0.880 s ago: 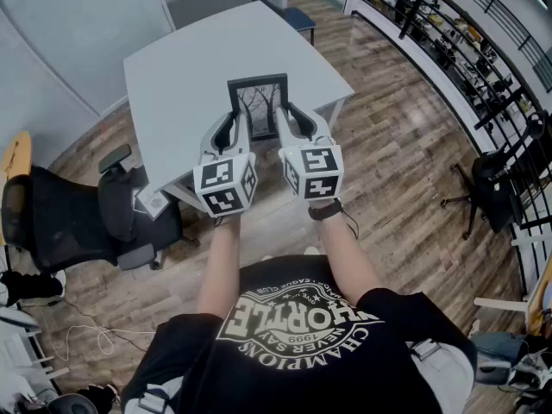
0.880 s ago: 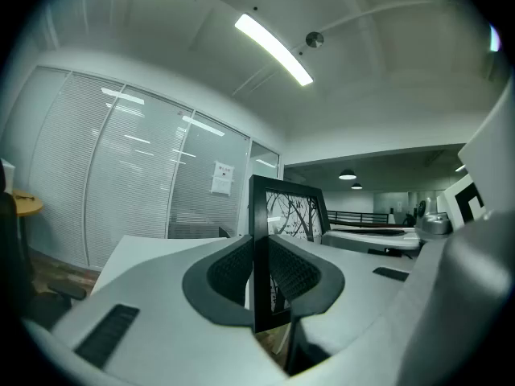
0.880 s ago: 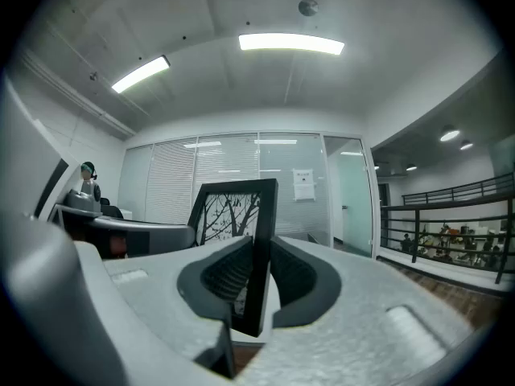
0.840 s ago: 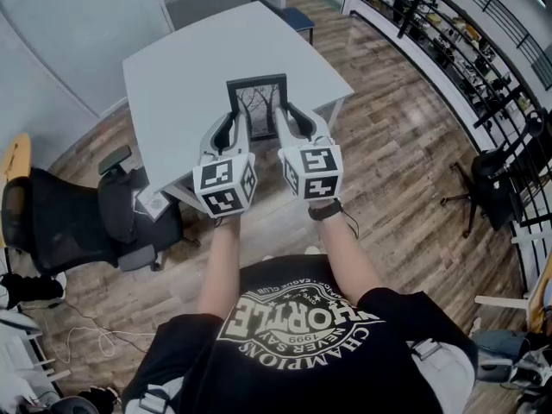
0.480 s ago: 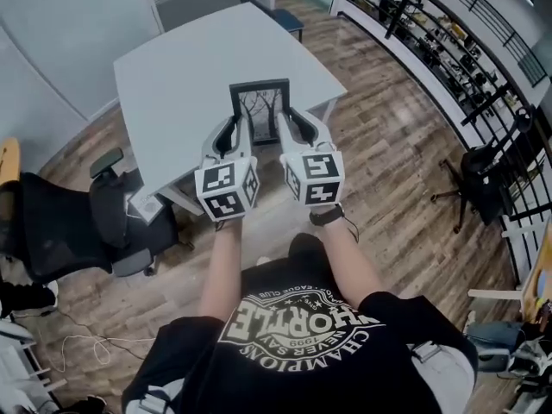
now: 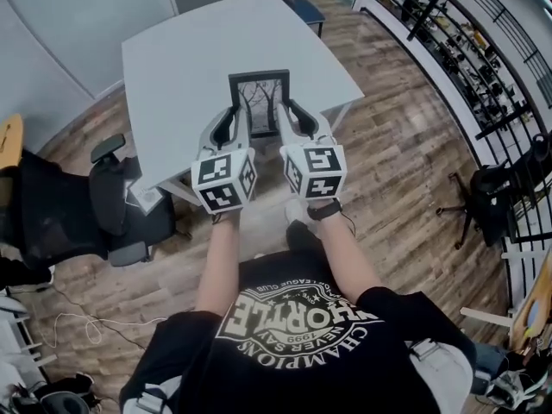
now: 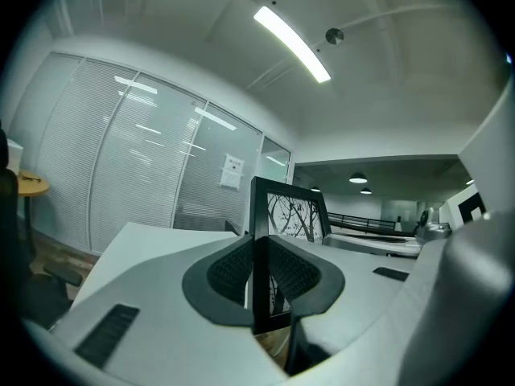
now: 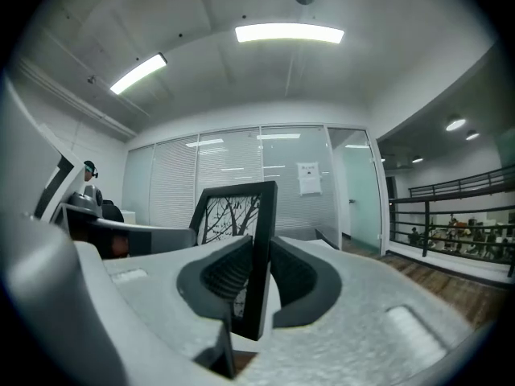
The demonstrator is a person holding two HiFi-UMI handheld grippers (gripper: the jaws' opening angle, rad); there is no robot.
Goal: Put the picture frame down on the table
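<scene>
- Grey table [image 6: 181, 59] fills the space ahead of us. Its near edge runs slantwise just beyond the two grippers, and its right corner reaches toward the wood floor [image 6: 405, 145].
- Most of the tabletop beyond and to the left of the picture frame [image 6: 259, 97] is bare. A black office chair [image 6: 103, 205] stands close to the near-left edge, and a blue chair [image 6: 306, 9] sits at the far end.
- On the right, open floor separates the table from a dark railing [image 6: 483, 50].
- We hold the picture frame over the near part of the table, between both grippers. We cannot tell whether its lower edge touches the top.
- The left gripper [image 6: 235, 119] pinches the frame's left side rail, with its ribbed pads [image 7: 233, 268] pressed on either face of the rail.
- The right gripper [image 6: 289, 115] pinches the right side rail in the same way.
- The frame stands upright with its long axis vertical. In the head view that axis runs away from us.
- Its glazed face, a print of bare trees, is turned toward us.
</scene>
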